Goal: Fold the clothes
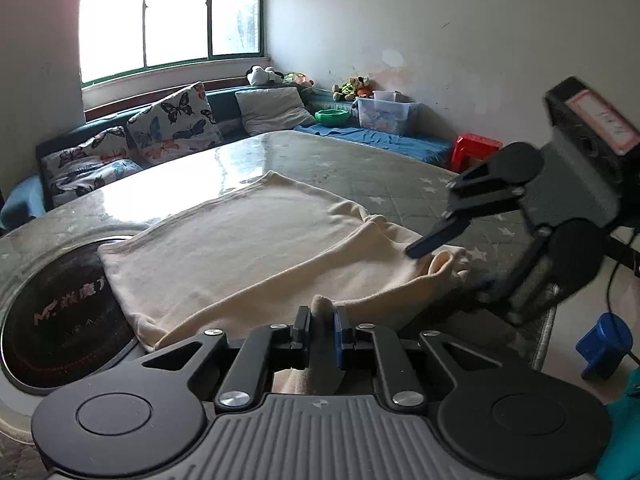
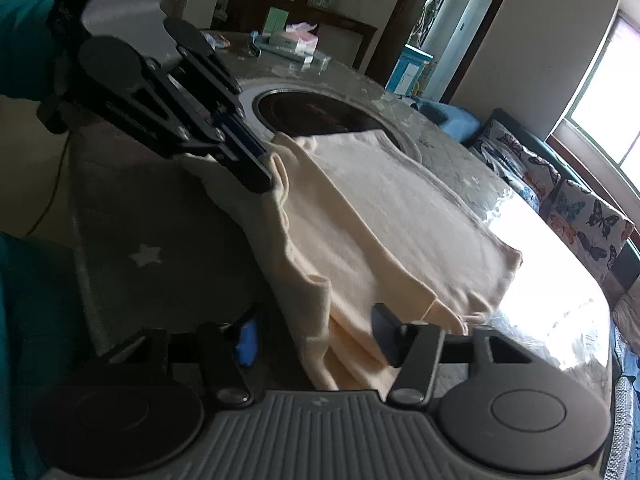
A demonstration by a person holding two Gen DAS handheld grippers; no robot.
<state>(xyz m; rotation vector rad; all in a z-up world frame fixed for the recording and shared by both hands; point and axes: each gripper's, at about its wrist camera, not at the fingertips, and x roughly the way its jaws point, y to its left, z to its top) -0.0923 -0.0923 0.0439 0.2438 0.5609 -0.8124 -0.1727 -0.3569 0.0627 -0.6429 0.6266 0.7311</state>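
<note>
A cream garment [image 1: 240, 248] lies spread flat on the grey star-patterned table [image 1: 360, 168], with a folded sleeve along its near edge. My left gripper [image 1: 322, 326] is shut on a pinch of the garment's near edge, and the cloth stands up between its fingers. In the right wrist view the left gripper [image 2: 266, 176] holds that edge slightly off the table. My right gripper [image 2: 316, 336] is open, its fingers straddling the garment [image 2: 380, 220] at the bunched corner. From the left wrist view the right gripper [image 1: 448, 264] hovers over that corner.
A round black cooktop [image 1: 60, 300] is set into the table, partly under the garment. A sofa with butterfly cushions [image 1: 172, 124] runs along the window wall. A red stool [image 1: 476, 148] and a blue stool [image 1: 604, 344] stand by the table. Boxes [image 2: 288, 44] sit at the table's far end.
</note>
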